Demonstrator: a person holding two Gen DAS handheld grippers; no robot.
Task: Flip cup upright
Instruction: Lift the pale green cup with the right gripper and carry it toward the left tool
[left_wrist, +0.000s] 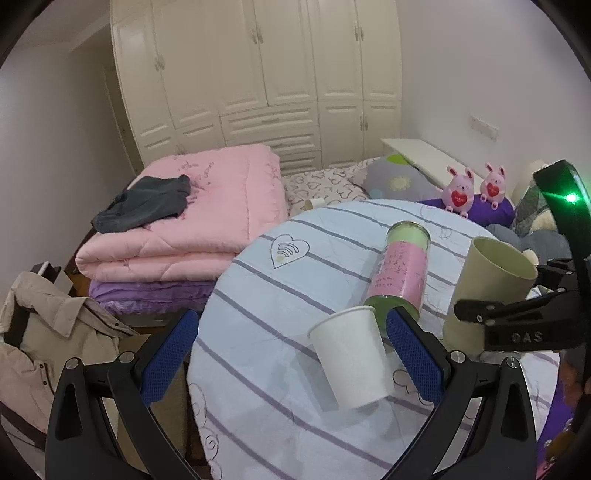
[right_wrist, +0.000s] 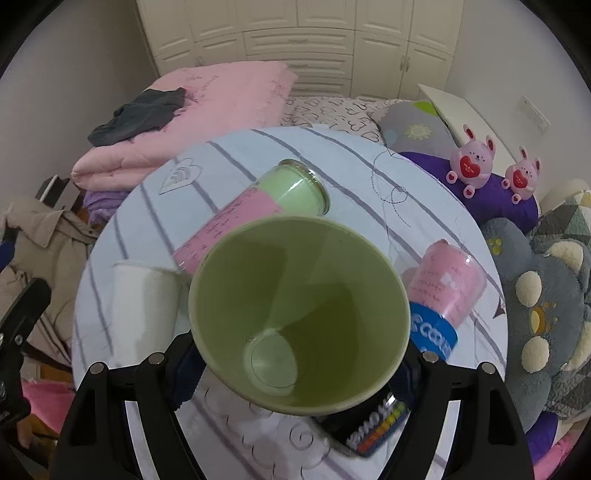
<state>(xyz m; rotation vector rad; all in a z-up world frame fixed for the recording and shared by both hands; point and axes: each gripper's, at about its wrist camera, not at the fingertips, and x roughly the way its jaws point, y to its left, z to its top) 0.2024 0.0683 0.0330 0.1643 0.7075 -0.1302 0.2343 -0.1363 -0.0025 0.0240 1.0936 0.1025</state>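
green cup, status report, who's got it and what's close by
Right gripper shut on green cup, mouth up, tilted. Left gripper open; white paper cup upside down by its right finger. Pink-labelled glass lying beside.

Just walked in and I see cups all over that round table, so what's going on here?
A person is working with two handheld grippers, setting cups upright. The right gripper has its jaws shut on a green cup, held mouth-up over the round table with the striped cloth. The left gripper is open, jaws on either side of a white paper cup, which stands tilted and not gripped. A pink-and-green glass lies on its side behind it, and another pink glass lies on the table.
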